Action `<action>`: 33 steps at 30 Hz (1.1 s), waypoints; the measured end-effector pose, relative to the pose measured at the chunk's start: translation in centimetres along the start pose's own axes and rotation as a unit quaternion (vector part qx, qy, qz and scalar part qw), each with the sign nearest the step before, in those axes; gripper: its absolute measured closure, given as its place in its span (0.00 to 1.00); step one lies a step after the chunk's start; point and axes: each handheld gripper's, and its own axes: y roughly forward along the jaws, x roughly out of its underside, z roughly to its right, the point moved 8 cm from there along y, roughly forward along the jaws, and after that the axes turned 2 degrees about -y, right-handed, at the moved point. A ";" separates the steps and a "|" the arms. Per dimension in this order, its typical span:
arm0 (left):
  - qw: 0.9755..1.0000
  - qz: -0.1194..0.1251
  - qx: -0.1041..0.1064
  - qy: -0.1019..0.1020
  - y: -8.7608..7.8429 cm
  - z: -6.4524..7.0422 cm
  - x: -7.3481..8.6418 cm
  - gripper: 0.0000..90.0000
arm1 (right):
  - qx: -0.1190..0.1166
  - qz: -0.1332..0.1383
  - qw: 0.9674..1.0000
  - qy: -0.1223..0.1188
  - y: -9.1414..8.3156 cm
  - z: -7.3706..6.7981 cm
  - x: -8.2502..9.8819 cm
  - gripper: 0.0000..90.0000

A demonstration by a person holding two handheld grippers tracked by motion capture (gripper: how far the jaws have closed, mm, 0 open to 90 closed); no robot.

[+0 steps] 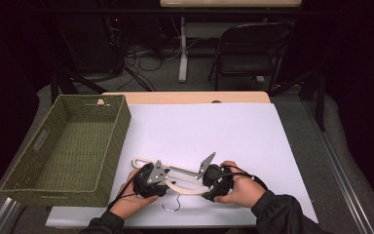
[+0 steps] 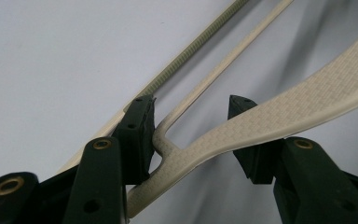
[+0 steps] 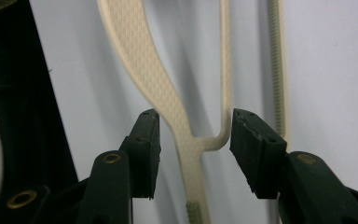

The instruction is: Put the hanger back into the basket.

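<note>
A cream hanger [image 1: 185,181] lies on the white desk [image 1: 233,131] near a green basket [image 1: 68,146]. The left claw [image 2: 191,135] and right claw [image 3: 193,149] both straddle it, jaws open, neither clamping.

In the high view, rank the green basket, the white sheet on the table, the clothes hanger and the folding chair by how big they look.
1. white sheet
2. green basket
3. folding chair, which stands farther from the camera, so its true size is unsure
4. clothes hanger, partly hidden by the grippers
</note>
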 end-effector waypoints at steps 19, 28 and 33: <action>1.000 -0.003 0.026 -0.011 -0.5 -0.7 -0.4 0.61 | -0.014 0.013 0.998 -0.054 -1.1 -0.7 -1.2 0.84; 1.000 -0.009 0.027 0.007 -1.1 -1.1 -1.6 0.64 | -0.003 0.018 0.997 -0.080 -2.3 -0.4 -1.5 0.90; 0.999 -0.012 0.029 0.013 -1.3 -1.2 -2.2 0.64 | 0.007 0.024 0.996 -0.081 -3.0 0.2 -1.5 0.92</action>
